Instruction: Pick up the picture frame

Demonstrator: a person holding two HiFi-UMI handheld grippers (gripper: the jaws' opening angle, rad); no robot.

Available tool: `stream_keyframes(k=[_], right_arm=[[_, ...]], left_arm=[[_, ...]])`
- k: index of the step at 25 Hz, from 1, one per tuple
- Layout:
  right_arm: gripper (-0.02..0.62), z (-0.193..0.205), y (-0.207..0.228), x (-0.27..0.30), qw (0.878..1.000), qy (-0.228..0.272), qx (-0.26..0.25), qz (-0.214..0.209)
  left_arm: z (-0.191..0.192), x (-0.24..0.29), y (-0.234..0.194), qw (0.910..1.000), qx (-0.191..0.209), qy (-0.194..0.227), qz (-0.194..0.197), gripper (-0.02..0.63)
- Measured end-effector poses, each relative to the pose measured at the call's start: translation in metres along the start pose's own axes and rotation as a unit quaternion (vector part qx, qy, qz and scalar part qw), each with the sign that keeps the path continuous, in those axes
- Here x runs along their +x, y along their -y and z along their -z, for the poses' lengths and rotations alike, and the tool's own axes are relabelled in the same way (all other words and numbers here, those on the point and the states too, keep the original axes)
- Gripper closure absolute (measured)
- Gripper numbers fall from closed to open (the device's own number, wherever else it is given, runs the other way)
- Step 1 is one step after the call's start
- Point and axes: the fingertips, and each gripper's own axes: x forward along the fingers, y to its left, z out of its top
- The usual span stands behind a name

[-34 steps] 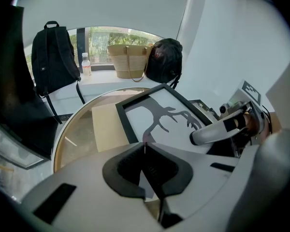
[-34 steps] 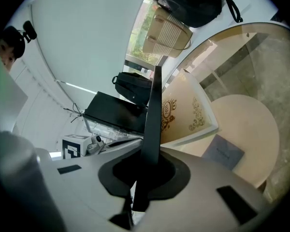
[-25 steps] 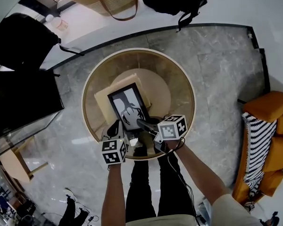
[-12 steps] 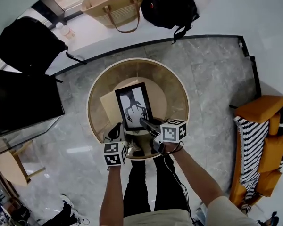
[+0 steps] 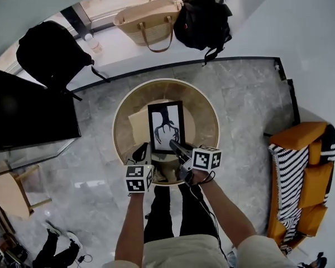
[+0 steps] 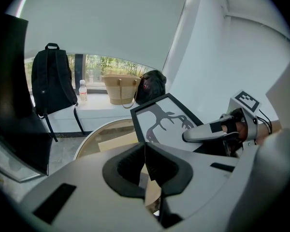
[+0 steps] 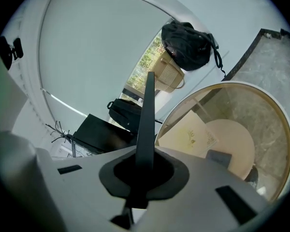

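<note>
Above the round glass desk (image 5: pixel 204 96), the picture frame (image 5: pixel 166 126) is hanging tilted, its black-on-white print facing up. Right gripper (image 5: pixel 176 147) fingers are clenching the frame's near edge, which is showing edge-on between them. Left gripper (image 5: pixel 143 149) fingers are clamping the frame's lower left corner. Both grippers are sitting side by side over the desk's near rim.

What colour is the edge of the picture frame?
Black. The picture frame shows best in the left gripper view.
</note>
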Motion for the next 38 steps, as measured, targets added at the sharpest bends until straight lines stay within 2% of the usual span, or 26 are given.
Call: stream_keyframes(k=[2,7,10,16,21,25,30,38], right_arm=[[0.555,-0.002,-0.015,-0.003,1.0,0.008,-0.002,0.005],[0.555,-0.003,-0.056,-0.013,0.999,0.039,0.019,0.003],[0.555,-0.002,-0.079,-0.023,0.998,0.062,0.031,0.004],[0.555,-0.005,-0.114,-0.035,0.997,0.082,-0.002,-0.006],[0.555,-0.021,-0.144,-0.053,0.993,0.115,-0.024,-0.001],[0.555,-0.041,-0.17,-0.074,0.988,0.153,-0.032,-0.001],[0.555,-0.052,-0.193,-0.097,0.981,0.192,-0.008,-0.009],[0.555,-0.065,-0.222,-0.132,0.977,0.208,-0.038,-0.019]], left_arm=[[-0.006,-0.014,0.001,1.0,0.006,0.003,0.0,0.583],[-0.019,-0.058,-0.004,0.9996,-0.016,0.022,-0.009,0.584],[-0.023,-0.083,-0.001,0.9995,-0.015,0.026,-0.013,0.584],[-0.046,-0.124,-0.002,0.9974,-0.044,0.055,-0.016,0.584],[-0.073,-0.167,-0.02,0.9937,-0.05,0.089,-0.045,0.583],[-0.102,-0.193,-0.023,0.9906,-0.041,0.115,-0.062,0.583],[-0.134,-0.212,-0.011,0.9868,-0.036,0.144,-0.064,0.584],[-0.171,-0.24,0.01,0.9803,0.0,0.186,-0.065,0.583]])
